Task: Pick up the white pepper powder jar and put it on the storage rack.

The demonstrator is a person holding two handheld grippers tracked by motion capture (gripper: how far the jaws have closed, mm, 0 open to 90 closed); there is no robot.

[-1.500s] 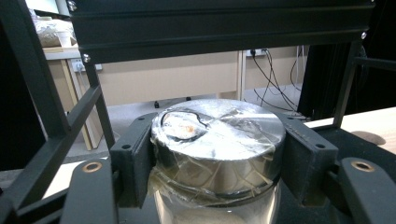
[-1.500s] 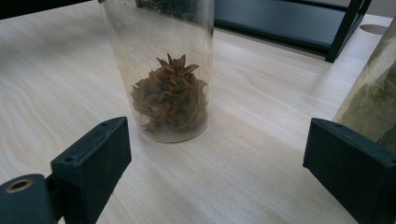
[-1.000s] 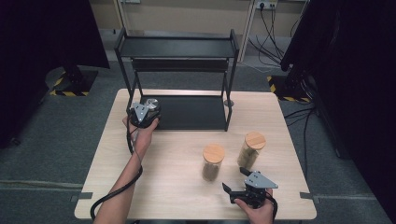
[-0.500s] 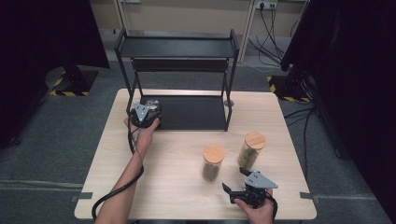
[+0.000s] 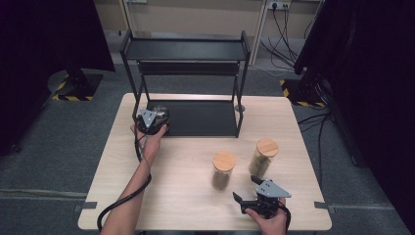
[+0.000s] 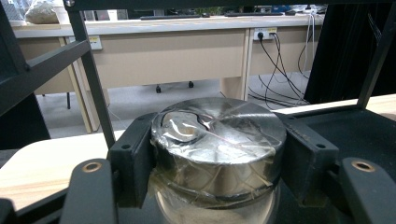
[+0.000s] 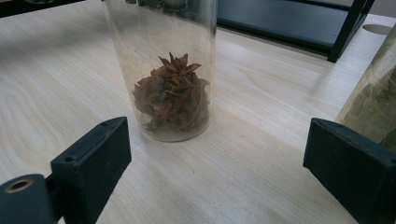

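Little changed from half a second ago: left gripper (image 5: 155, 119) at the same front left corner of the black rack (image 5: 186, 49), right gripper (image 5: 250, 188) unmoved near the front edge of the desk (image 5: 191, 161), both wooden-lidded jars in their places.

Left gripper clenched on a metal-lidded jar (image 6: 218, 140), jaws pressed against opposite sides of the lid. Lid round, shiny, wrapped in crinkled clear film. Jar upright, long axis vertical, lid facing up; glass body just visible below the lid. Stands over the left end of the rack's dark bottom shelf (image 5: 200, 117), beside the front left post; whether resting on the shelf or held just above it cannot be told.

Right gripper released, jaws spread wide and holding nothing, low over the desk. Ahead of it and between the jaw tips in the right gripper view, a clear jar with star anise (image 7: 169, 93), upright on the desk, touching neither jaw. A second jar with green leaves (image 7: 373, 107) at the right edge of that view, just behind the right jaw. From above, the two jars stand near each other, well apart from the rack's left corner.
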